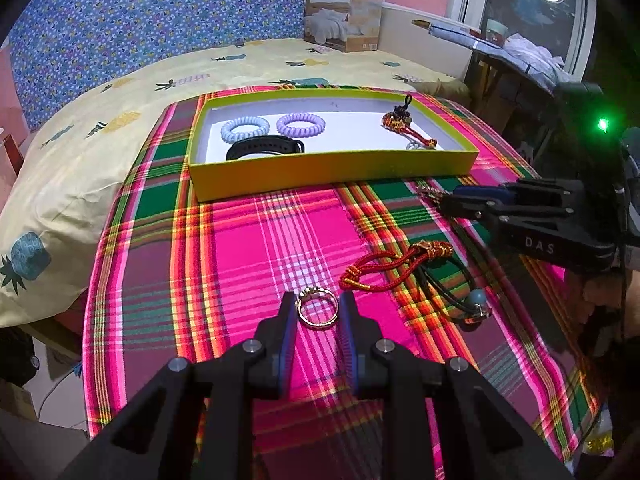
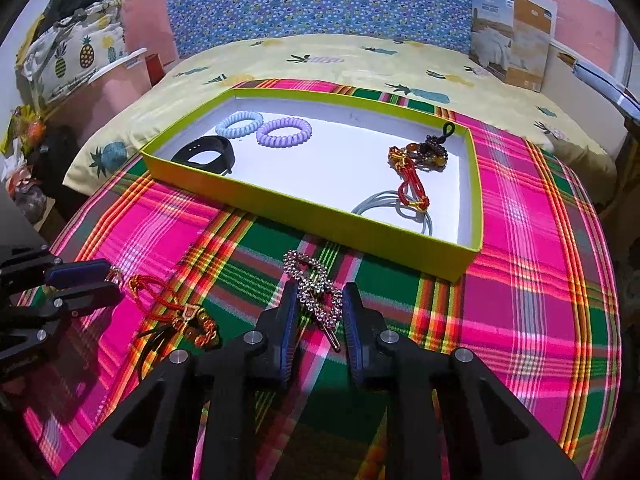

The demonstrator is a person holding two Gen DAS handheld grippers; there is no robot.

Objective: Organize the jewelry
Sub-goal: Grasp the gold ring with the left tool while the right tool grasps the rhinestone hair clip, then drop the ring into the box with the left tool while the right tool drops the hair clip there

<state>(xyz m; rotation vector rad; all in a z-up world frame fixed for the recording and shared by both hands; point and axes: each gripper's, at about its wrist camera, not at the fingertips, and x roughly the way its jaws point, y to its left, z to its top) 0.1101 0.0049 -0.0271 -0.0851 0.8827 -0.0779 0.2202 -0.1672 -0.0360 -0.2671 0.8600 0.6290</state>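
Observation:
A yellow-green tray (image 1: pixel 332 172) (image 2: pixel 304 216) lies on the plaid cloth and holds a blue coil tie (image 1: pixel 245 129), a purple coil tie (image 1: pixel 301 125), a black band (image 1: pixel 264 149) and a red beaded charm (image 1: pixel 404 124). My left gripper (image 1: pixel 318 308) is open, its fingers on either side of a gold ring (image 1: pixel 317 308) lying on the cloth. My right gripper (image 2: pixel 318 300) is open around a rhinestone hair clip (image 2: pixel 314 292) on the cloth. It also shows in the left wrist view (image 1: pixel 448 200). A red cord bracelet (image 1: pixel 394 266) (image 2: pixel 160 292) lies between them.
A black cord with a blue bead (image 1: pixel 464 296) lies beside the red bracelet. The plaid cloth (image 1: pixel 280 248) covers a bed with a pineapple sheet (image 1: pixel 100 128). A cardboard box (image 1: pixel 344 8) stands at the back wall. A cluttered desk (image 1: pixel 520 52) is to the right.

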